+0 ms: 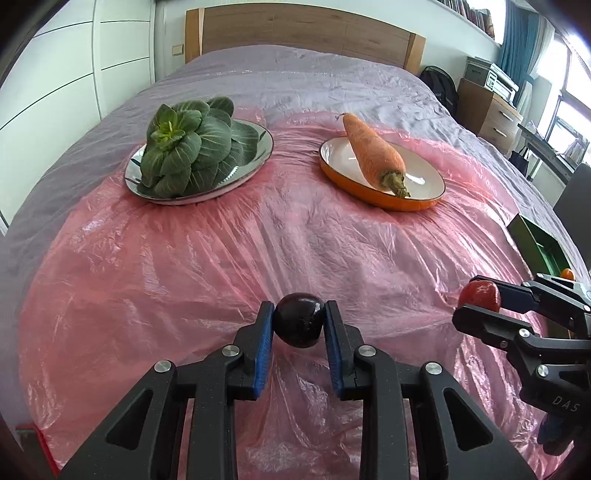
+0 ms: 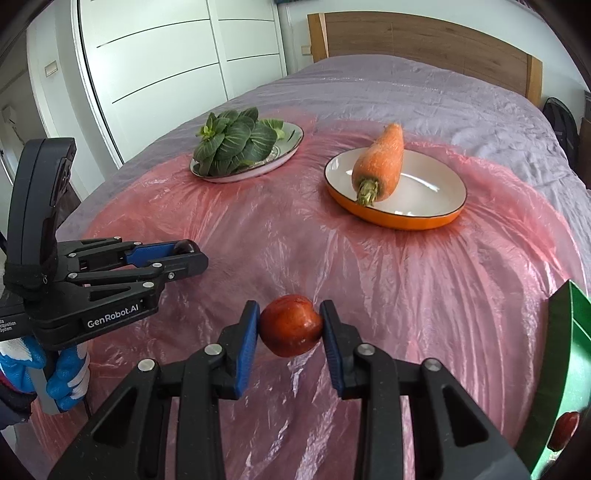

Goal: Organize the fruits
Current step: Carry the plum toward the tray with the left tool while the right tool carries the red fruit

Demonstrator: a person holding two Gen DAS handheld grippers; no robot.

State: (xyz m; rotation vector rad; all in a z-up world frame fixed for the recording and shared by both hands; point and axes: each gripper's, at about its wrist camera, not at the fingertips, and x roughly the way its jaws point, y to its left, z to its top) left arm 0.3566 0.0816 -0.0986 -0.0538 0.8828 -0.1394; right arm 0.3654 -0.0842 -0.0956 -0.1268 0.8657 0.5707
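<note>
My left gripper (image 1: 299, 317) is shut on a dark purple plum (image 1: 298, 324), held just above the pink plastic sheet (image 1: 221, 258). My right gripper (image 2: 290, 323) is shut on a red plum (image 2: 291, 325), and it also shows at the right of the left wrist view as the right gripper (image 1: 476, 304) with the red plum (image 1: 480, 294). The left gripper (image 2: 184, 256) appears at the left of the right wrist view, carried by a hand in a blue glove (image 2: 62, 376). Farther back, a carrot (image 1: 375, 153) lies on an orange-rimmed plate (image 1: 424, 201), and a leafy green vegetable (image 1: 188, 147) fills a silver plate (image 1: 264, 144).
A green bin (image 2: 569, 350) stands at the right edge of the bed, with a red fruit (image 2: 563, 430) inside it. The bed's grey cover (image 1: 295, 74) runs back to a wooden headboard (image 1: 303, 29). White wardrobe doors (image 2: 159, 55) are on the left, drawers (image 1: 491, 110) on the right.
</note>
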